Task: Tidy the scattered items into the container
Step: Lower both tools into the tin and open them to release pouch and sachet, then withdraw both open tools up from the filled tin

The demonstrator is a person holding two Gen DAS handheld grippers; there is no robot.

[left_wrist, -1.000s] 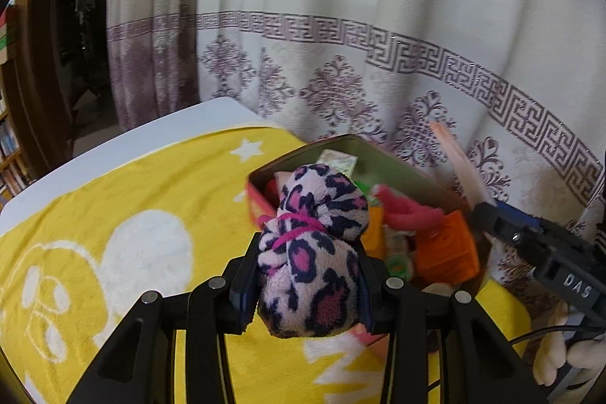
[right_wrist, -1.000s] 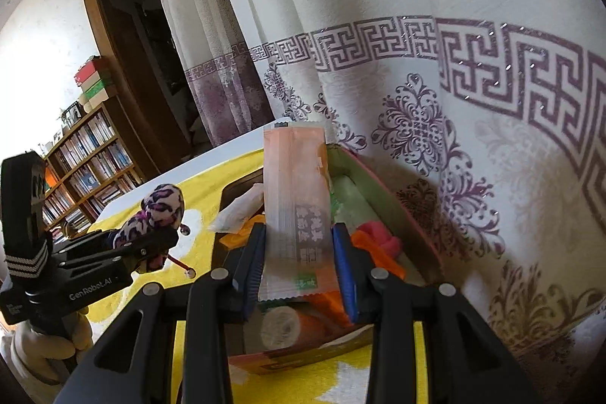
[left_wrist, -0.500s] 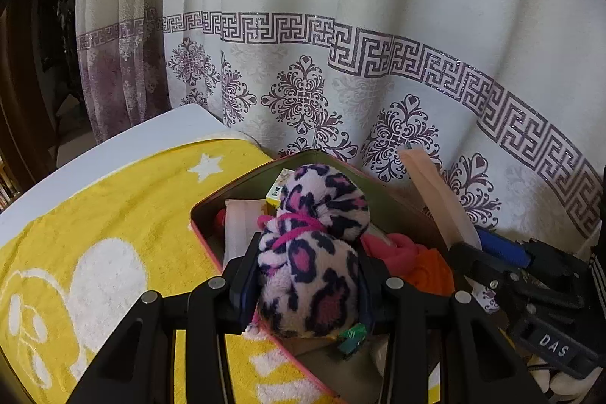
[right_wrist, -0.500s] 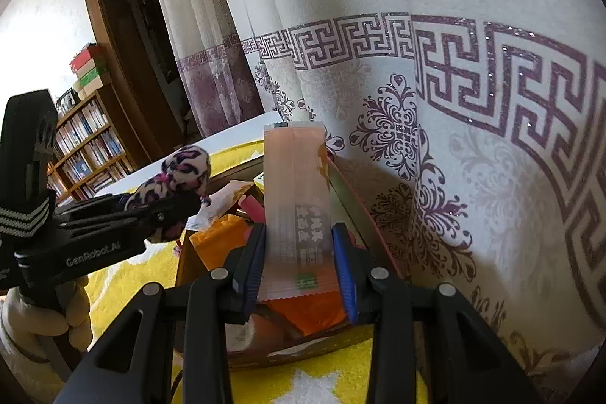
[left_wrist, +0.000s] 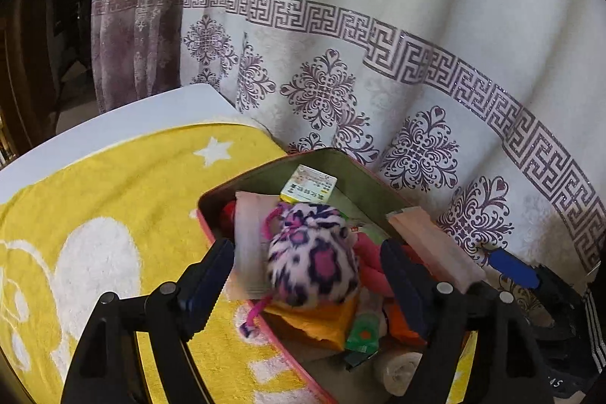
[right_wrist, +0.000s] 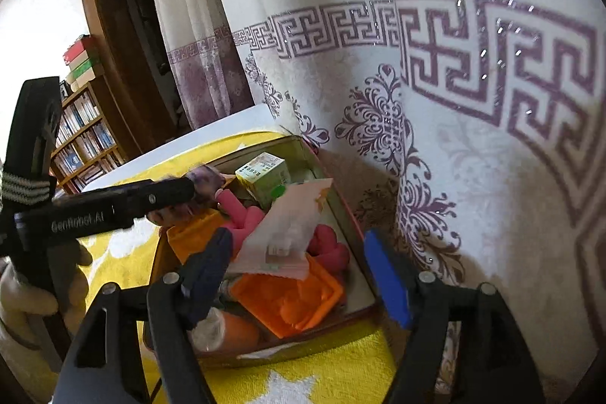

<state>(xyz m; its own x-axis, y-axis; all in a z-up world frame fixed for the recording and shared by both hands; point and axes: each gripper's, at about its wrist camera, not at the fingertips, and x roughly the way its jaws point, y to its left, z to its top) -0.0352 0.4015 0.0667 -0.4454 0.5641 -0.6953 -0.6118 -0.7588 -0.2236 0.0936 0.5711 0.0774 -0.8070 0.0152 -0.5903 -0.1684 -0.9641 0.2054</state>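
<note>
Now, left gripper [left_wrist: 306,275]: jaws have just been opening and stand spread, with clear gaps on both sides of the toy between them.
Left fingers [left_wrist: 206,275]: dark pads, neither one touching the fur.
Leopard plush [left_wrist: 312,256]: pink, white and dark spotted soft toy, blurred, lying between the spread pads on top of the pile in the tin; a pink cord trails from it over the near rim.
Right gripper [right_wrist: 295,275]: jaws have just been opening and stand wide apart, pressing on nothing.
Right fingers [right_wrist: 390,275]: one blue pad on the right, one dark pad on the left, both clear of the packet.
Pale packet [right_wrist: 291,230]: flat pinkish sachet lying tilted between the spread pads, resting on the items in the tin, free of either pad.
Container [left_wrist: 378,182]: open tin with a red outer wall and greenish inside, standing on the towel just beside the curtain.
Contents: a small yellow-green box [right_wrist: 265,173] at the far end, an orange block [right_wrist: 291,305] near the front, pink soft pieces [right_wrist: 329,248] in the middle, a rolled white item [left_wrist: 397,372] at the near corner.
Towel [left_wrist: 113,199]: yellow with white stars and shapes, spread under the tin.
Curtain [left_wrist: 378,55]: cream with a purple key border and floral motifs, hanging close behind the tin.
Bookshelf [right_wrist: 83,139]: wooden, full of books, well apart at the left of the right wrist view.
Gloved hand [right_wrist: 26,294]: grips the left tool's handle at the left edge of the right wrist view.
</note>
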